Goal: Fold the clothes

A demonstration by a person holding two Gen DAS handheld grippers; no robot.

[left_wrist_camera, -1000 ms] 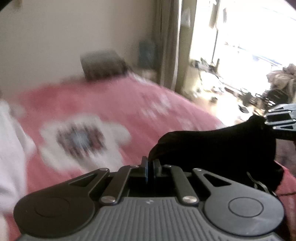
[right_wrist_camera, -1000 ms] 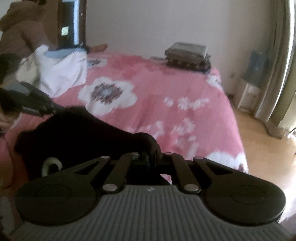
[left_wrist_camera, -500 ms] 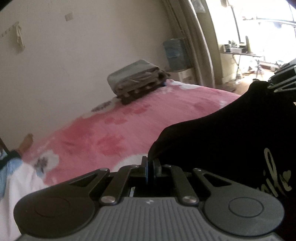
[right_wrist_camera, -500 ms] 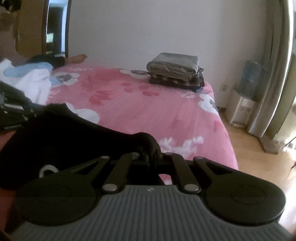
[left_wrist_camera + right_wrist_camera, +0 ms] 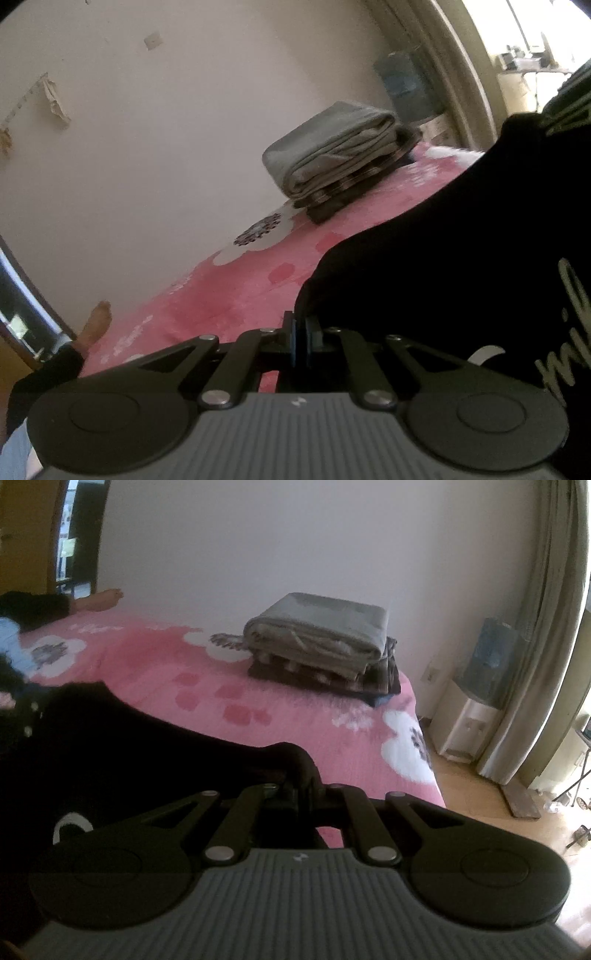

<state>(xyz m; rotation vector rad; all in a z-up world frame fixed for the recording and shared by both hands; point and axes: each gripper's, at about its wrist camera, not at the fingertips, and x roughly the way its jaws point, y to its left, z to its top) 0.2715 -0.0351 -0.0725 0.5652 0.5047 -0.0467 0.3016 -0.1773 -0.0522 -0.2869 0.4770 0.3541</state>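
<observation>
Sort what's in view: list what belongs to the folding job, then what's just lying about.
In the job:
black garment
left gripper, shut on it
right gripper, shut on it

Lying about:
folded pile
pink floral bedspread
water dispenser
curtain

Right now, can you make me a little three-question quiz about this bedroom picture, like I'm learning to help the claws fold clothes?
1. True or false: both claws, the left claw and the right claw, pinch the black printed garment.
2. What sits on the far end of the pink flowered bedspread?
A. a folded grey blanket stack
B. a red suitcase
C. a lamp
3. Fill in: beside the long beige curtain stands a white water ____.

Key: 1 true; 2 A; 3 dispenser.
</observation>
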